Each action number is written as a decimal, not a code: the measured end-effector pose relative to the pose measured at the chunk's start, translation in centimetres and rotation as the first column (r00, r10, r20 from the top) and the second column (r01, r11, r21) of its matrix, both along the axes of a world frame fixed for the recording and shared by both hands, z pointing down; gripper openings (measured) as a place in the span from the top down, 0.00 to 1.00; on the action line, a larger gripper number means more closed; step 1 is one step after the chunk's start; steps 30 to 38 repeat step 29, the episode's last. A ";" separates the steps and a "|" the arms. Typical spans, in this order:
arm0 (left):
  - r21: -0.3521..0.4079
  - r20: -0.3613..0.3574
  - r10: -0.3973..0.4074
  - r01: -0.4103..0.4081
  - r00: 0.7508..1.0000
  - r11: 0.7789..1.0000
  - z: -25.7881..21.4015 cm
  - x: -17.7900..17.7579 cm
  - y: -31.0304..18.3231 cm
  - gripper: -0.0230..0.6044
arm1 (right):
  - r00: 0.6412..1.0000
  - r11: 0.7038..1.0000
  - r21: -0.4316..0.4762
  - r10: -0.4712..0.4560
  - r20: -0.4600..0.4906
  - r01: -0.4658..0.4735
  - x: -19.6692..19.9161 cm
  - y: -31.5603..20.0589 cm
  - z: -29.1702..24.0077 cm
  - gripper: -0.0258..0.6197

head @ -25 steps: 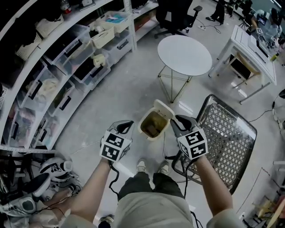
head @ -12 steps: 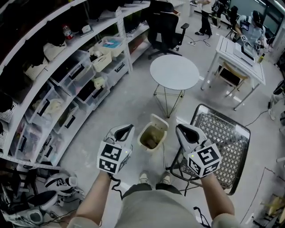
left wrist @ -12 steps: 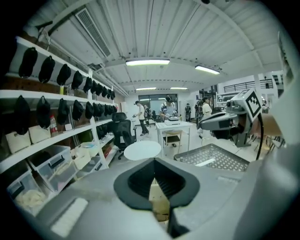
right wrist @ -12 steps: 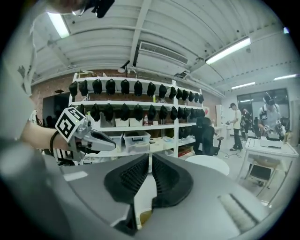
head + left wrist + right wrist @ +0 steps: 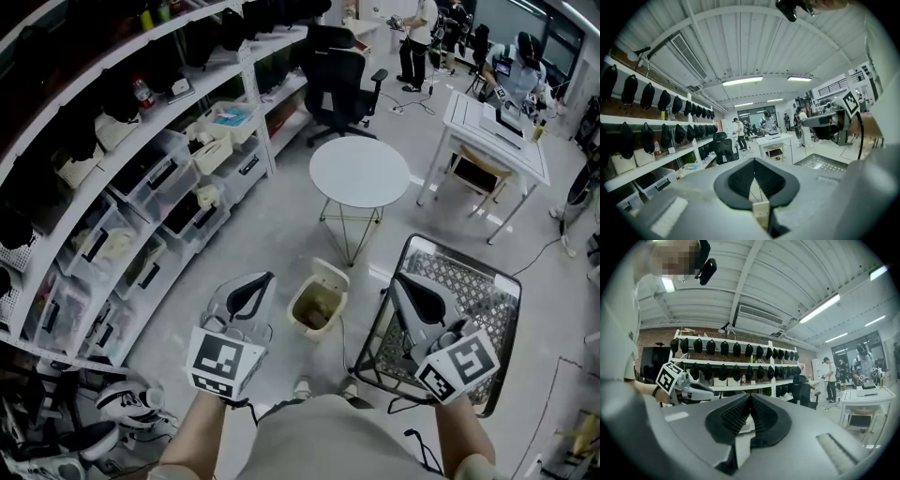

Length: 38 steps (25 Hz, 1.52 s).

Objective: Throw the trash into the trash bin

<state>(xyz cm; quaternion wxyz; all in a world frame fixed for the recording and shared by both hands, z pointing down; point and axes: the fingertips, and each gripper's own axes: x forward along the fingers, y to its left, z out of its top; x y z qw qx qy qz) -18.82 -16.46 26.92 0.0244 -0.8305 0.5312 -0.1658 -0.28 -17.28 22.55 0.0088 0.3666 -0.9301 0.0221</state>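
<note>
Trash (image 5: 320, 302) is seen in the bin (image 5: 302, 319) on the floor: throwing is judged done. Left hand-held gripper (image 5: 262, 280) is pressed closed, empty. Right hand-held gripper (image 5: 403, 282) has just been closed, empty. Next, only withdrawal is needed.

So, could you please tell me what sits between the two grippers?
In the head view, the trash bin stands on the floor below, between the left gripper and the right gripper.

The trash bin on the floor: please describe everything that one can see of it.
The trash bin is a cream container, plastic by its look, with rounded corners. Its lid stands open, tipped back. Something brownish lies inside. It stands upright on the grey floor, apart from the mesh chair at its right. Nothing else seems to touch it.
</note>
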 end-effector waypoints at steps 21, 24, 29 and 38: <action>0.103 -0.091 -0.006 0.015 0.996 0.995 -6.2 0.4 -0.4 0.96 | 1.000 0.989 0.146 -0.002 0.000 0.002 1.1 -0.1 -6.1 0.95; 0.101 -0.096 -0.001 0.011 0.995 0.995 -6.3 0.4 -0.5 0.96 | 1.000 0.990 0.143 0.004 -0.002 -0.004 1.2 -0.3 -6.0 0.96; 0.120 -0.086 0.014 -0.003 0.996 0.993 -6.4 0.9 -0.8 0.96 | 1.000 0.990 0.144 0.007 -0.003 -0.007 1.7 -0.5 -5.9 0.96; 0.120 -0.086 0.014 -0.003 0.996 0.993 -6.4 0.9 -0.8 0.96 | 1.000 0.990 0.144 0.007 -0.003 -0.007 1.7 -0.5 -5.9 0.96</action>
